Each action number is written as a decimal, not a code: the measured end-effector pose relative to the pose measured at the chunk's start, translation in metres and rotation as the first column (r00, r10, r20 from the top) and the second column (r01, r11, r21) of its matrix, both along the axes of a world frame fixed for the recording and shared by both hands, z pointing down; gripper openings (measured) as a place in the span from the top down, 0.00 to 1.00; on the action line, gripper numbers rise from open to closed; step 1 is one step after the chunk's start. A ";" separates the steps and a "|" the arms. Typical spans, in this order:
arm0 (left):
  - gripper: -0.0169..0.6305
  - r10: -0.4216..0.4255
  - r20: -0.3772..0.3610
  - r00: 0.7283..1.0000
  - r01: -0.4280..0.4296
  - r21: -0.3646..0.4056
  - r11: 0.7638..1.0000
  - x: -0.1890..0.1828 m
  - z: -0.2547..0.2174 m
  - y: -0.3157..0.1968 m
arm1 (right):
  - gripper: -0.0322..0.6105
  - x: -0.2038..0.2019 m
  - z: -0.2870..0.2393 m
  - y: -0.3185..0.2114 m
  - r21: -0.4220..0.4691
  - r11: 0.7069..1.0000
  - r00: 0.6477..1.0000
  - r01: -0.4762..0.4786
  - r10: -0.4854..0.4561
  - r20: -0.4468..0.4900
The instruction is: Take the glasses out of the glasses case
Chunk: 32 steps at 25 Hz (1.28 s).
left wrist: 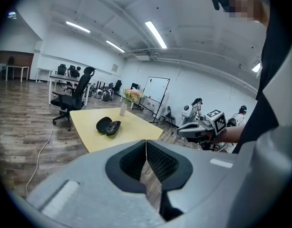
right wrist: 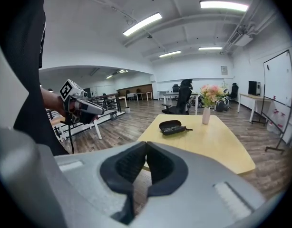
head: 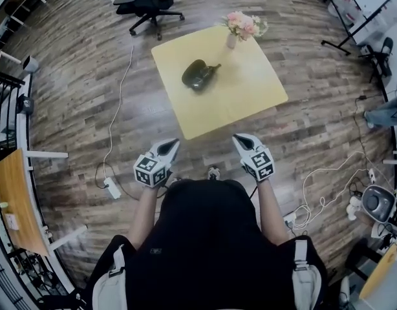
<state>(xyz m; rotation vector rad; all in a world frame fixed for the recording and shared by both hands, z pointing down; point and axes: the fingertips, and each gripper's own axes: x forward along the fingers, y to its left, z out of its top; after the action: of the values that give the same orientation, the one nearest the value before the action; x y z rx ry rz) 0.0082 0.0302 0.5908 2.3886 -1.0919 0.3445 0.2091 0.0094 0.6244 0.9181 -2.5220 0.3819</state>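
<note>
Count from my end: 2 grippers, left gripper (head: 168,147) and right gripper (head: 241,141). 1 yellow table (head: 250,89) at 12 o'clock. On it: 1 glasses case (head: 197,74) near centre, and 1 vase (head: 231,41) of pink flowers at the table's 12 o'clock edge. 1 black office chair (head: 150,2) at 11 o'clock, beyond the table. 1 white power strip (head: 112,187) on the floor at my 9 o'clock. 1 wooden desk (head: 14,199) farther out at 9 o'clock.
</note>
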 end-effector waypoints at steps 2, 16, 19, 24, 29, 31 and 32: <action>0.95 -0.021 0.008 1.000 0.021 -0.001 1.000 0.005 0.001 0.003 | 0.95 0.005 0.002 -0.002 -0.001 1.000 1.000 0.021 -0.021 0.005; 0.95 -0.155 0.019 0.988 0.155 0.000 0.988 0.021 0.001 0.031 | 0.95 0.024 0.014 -0.015 -0.014 0.993 0.993 0.114 -0.113 0.037; 0.95 -0.172 0.023 0.985 0.173 -0.001 0.985 0.019 0.002 0.035 | 0.95 0.021 0.016 -0.016 -0.017 0.992 0.992 0.123 -0.122 0.044; 0.95 -0.205 0.012 0.979 0.205 0.000 0.979 0.014 0.002 0.041 | 0.95 0.019 0.019 -0.013 -0.033 0.989 0.989 0.142 -0.141 0.040; 0.95 -0.250 -0.025 0.968 0.250 -0.007 0.968 -0.007 0.004 0.041 | 0.95 0.007 0.019 -0.012 -0.034 0.987 0.988 0.155 -0.154 0.024; 0.95 -0.253 -0.028 0.967 0.253 -0.006 0.968 -0.012 0.005 0.036 | 0.95 0.004 0.019 -0.015 -0.035 0.987 0.988 0.154 -0.153 0.018; 0.95 -0.252 -0.030 0.967 0.252 -0.004 0.968 -0.013 0.006 0.032 | 0.95 0.003 0.018 -0.016 -0.035 0.988 0.988 0.153 -0.153 0.016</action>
<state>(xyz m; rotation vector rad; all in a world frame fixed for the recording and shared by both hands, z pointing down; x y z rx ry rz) -0.0053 0.0624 0.5964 2.2124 -1.3618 0.2181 0.2121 -0.0066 0.6427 0.7044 -2.5677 0.3852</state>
